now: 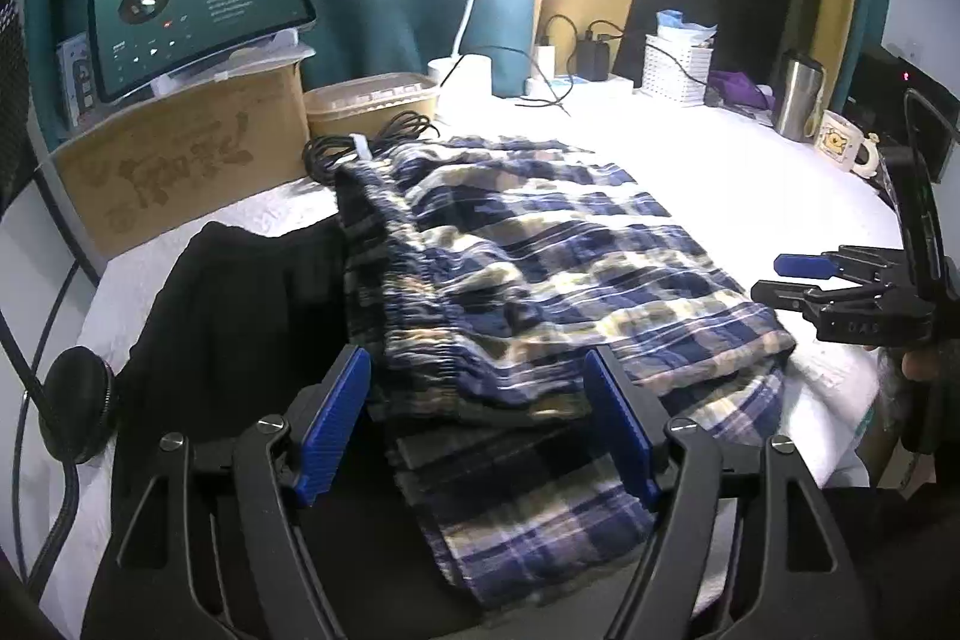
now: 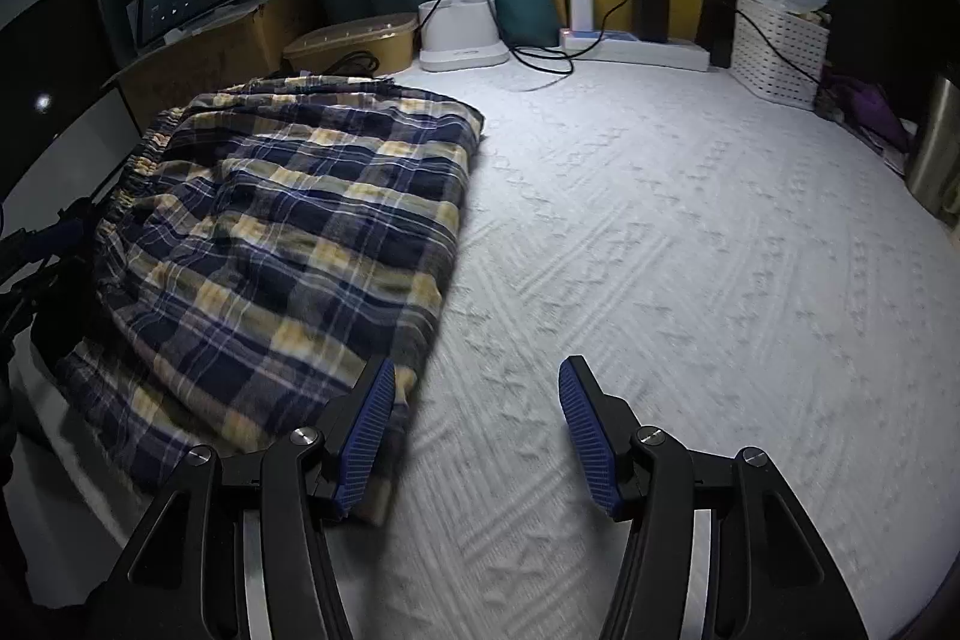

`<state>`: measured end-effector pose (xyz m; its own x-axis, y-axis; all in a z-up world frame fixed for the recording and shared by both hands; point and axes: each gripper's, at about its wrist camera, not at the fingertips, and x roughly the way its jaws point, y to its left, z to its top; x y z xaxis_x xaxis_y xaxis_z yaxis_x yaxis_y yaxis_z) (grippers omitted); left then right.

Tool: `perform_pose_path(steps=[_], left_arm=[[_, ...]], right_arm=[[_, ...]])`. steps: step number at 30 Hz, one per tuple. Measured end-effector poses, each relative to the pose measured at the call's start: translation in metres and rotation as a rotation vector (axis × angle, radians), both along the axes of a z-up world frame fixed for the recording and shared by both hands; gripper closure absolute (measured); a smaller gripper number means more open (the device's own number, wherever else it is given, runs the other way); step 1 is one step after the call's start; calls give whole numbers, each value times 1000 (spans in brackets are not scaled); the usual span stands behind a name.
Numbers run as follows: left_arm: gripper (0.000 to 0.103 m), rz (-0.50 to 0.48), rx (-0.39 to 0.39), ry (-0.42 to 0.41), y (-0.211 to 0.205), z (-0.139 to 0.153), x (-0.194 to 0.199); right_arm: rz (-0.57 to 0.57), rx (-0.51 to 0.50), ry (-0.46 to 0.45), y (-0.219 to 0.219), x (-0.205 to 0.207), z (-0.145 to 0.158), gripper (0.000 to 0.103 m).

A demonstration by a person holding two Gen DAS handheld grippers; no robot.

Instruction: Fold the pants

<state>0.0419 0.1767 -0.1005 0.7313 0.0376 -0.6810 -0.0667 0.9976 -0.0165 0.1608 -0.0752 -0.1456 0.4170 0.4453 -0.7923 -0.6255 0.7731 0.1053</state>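
The plaid pants (image 1: 528,280), blue, black and cream, lie folded in layers on the white textured table cover (image 2: 690,250). They also show in the right wrist view (image 2: 288,232) at the left. My left gripper (image 1: 474,430) is open and empty, its jaws on either side of the pants' near elastic waistband edge. My right gripper (image 2: 474,436) is open and empty, just off the pants' near right corner, above the bare cover. It shows in the left wrist view (image 1: 780,280) at the right, beside the pants.
A black garment (image 1: 240,316) lies left of the pants. A cardboard box (image 1: 180,160) with a tablet (image 1: 192,28), a lidded container (image 1: 372,100), coiled cable (image 1: 372,136), lamp base (image 2: 459,34), power strip (image 2: 636,46), white basket (image 2: 780,46), steel tumbler (image 1: 798,94) and mug (image 1: 840,148) ring the back edge.
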Motion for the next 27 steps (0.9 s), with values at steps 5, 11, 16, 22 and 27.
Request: perform_pose_path(steps=[5, 11, 16, 22, 27], left_arm=[[29, -25, 1, -9, -15, 4, 0], [29, -58, -15, -41, -36, 11, 3], [27, -40, -77, -60, -49, 18, 10], [18, -79, -60, -91, -69, 29, 12], [8, -88, -26, -147, -80, 42, 8]], right_arm=[[-28, 1, -3, -20, -5, 2, 44], [-72, 13, -14, -45, -9, 9, 44], [-109, 21, -39, -65, -11, 20, 44], [-151, 34, -81, -90, -15, 38, 44], [-182, 42, -125, -108, -19, 56, 35]])
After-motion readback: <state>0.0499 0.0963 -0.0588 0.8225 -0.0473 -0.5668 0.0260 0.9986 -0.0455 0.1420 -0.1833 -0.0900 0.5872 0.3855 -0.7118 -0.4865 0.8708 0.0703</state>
